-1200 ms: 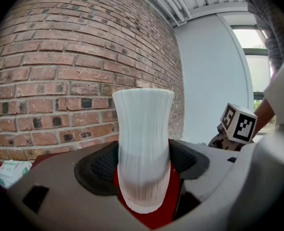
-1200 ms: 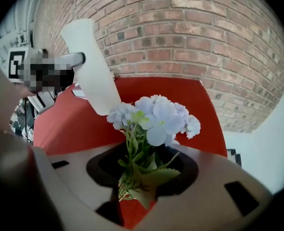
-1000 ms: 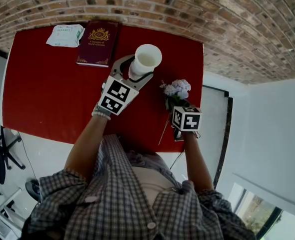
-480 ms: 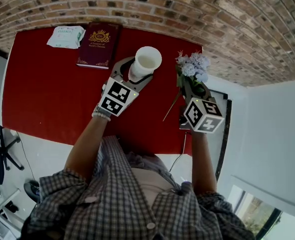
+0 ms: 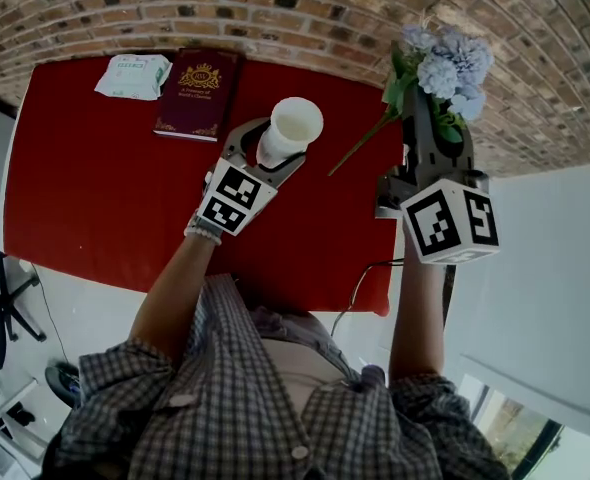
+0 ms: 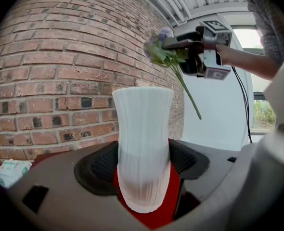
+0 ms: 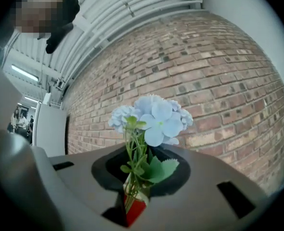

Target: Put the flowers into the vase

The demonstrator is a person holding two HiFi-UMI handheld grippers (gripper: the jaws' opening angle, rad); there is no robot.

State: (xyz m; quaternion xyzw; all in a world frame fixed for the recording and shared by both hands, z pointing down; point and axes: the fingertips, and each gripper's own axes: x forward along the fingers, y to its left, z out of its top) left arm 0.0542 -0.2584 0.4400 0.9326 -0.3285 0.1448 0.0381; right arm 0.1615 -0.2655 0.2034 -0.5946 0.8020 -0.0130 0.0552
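Note:
A white ribbed vase (image 5: 293, 126) stands upright on the red table (image 5: 95, 188), and my left gripper (image 5: 271, 154) is shut on its lower body. In the left gripper view the vase (image 6: 143, 143) fills the middle between the dark pads (image 6: 98, 165). My right gripper (image 5: 427, 118) is shut on the stems of a bunch of pale blue flowers (image 5: 443, 60), held high to the right of the vase. The green stem (image 5: 360, 148) slants down-left toward the vase without touching it. In the right gripper view the flowers (image 7: 154, 118) rise from between the jaws.
A maroon book (image 5: 197, 88) and a pack of tissues (image 5: 130, 71) lie at the table's far left. A brick wall (image 5: 305, 8) runs behind the table. The table's right edge lies under my right gripper, with a black cable (image 5: 360, 278) hanging there.
My right gripper has lifted the flowers off the table near its right edge and carried them up and farther away. The left gripper and the vase have stayed still.

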